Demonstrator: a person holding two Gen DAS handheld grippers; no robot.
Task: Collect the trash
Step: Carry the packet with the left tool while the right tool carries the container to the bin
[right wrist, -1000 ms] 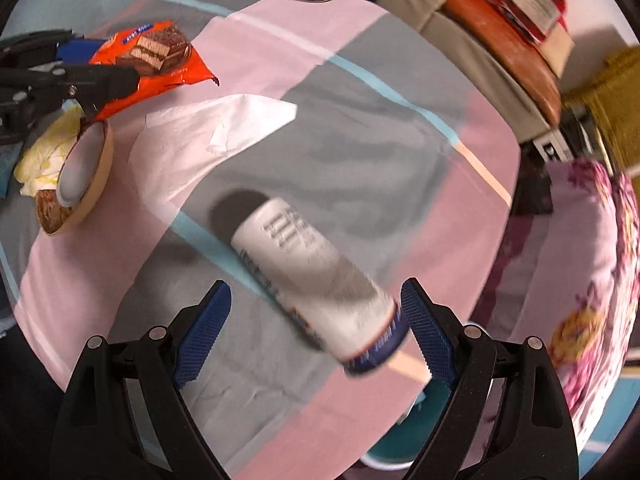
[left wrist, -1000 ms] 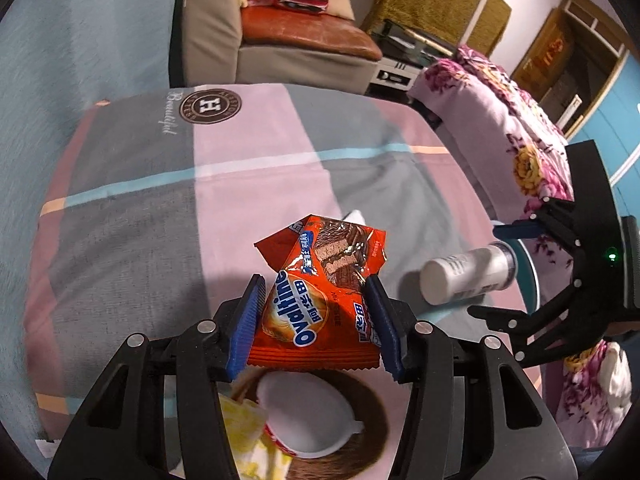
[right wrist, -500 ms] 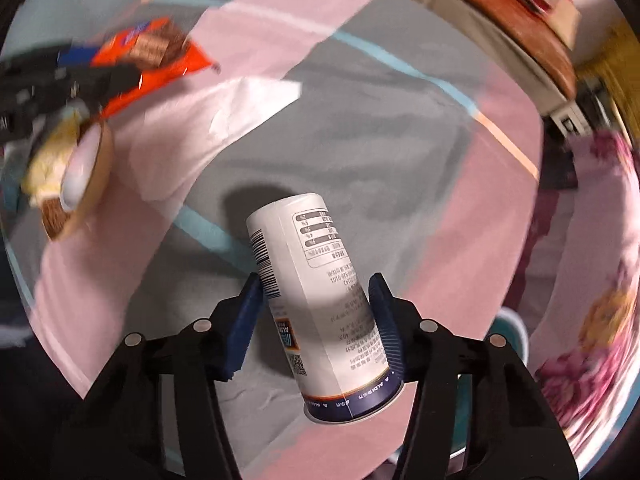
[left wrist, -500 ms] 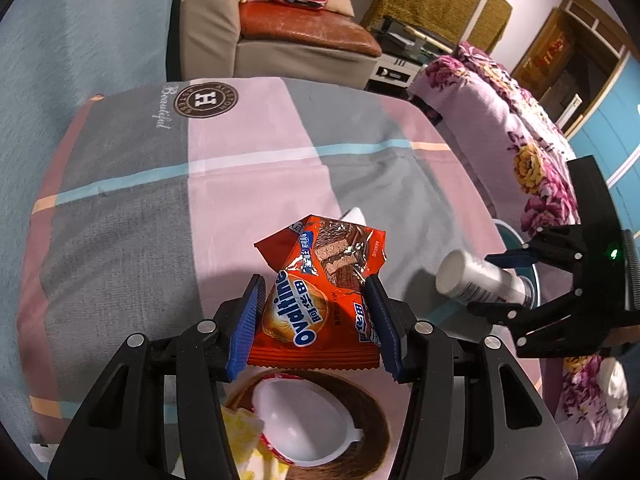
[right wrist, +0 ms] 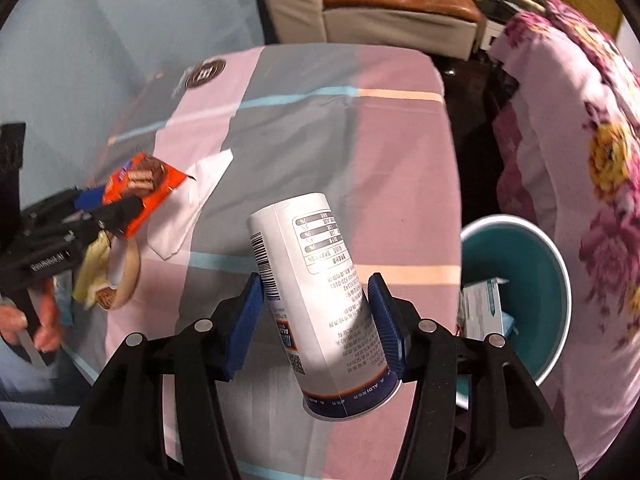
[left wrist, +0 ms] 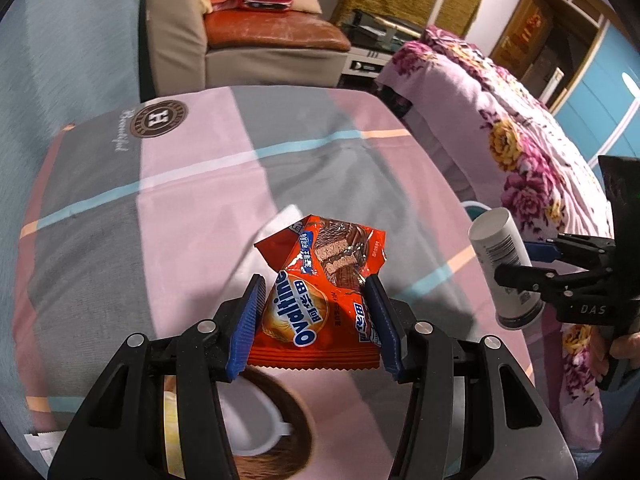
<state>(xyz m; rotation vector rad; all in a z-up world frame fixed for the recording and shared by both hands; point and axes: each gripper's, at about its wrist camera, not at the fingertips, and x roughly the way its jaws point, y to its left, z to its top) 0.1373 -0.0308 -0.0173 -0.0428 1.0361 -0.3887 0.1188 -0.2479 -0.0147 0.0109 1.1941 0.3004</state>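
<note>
- While both grippers are loaded, nothing they carry has reached the teal bin (right wrist: 516,280) yet; it stands on the floor just off the table's edge, beside the floral bedspread (right wrist: 580,160).
- Left gripper (left wrist: 316,320): pads clamped on the orange Ovaltine wafer wrapper (left wrist: 320,288), held above the table, well apart from the bin.
- Right gripper (right wrist: 316,320): jaws have just been closing and the pads now press on the white cylindrical canister (right wrist: 316,280), tilted, dark-blue end toward the camera, lifted clear of the tablecloth (right wrist: 360,140) and near the bin.
- Bin already has a white-and-teal carton (right wrist: 482,308) inside, so some trash looks collected.
- Judged progress: mid-task. Two pieces in hand need dropping in.
- Still on the table, far from the bin: white paper scrap (right wrist: 192,204), a brown coconut-like half shell with white inside (left wrist: 272,428), a yellow crumpled piece (right wrist: 94,264) next to it. Probably trash too, can't be sure.
- In the way: not much for the canister, open path over the table edge to the bin. The wrapper has to cross the table, and the right gripper sits between it and the bin, so the two could crowd at the rim.
- Around: beige armchair with brown leather seat (left wrist: 272,36) beyond the table on the side away from the bin, red box on it; person's hand (right wrist: 44,320) on the left gripper's handle.
</note>
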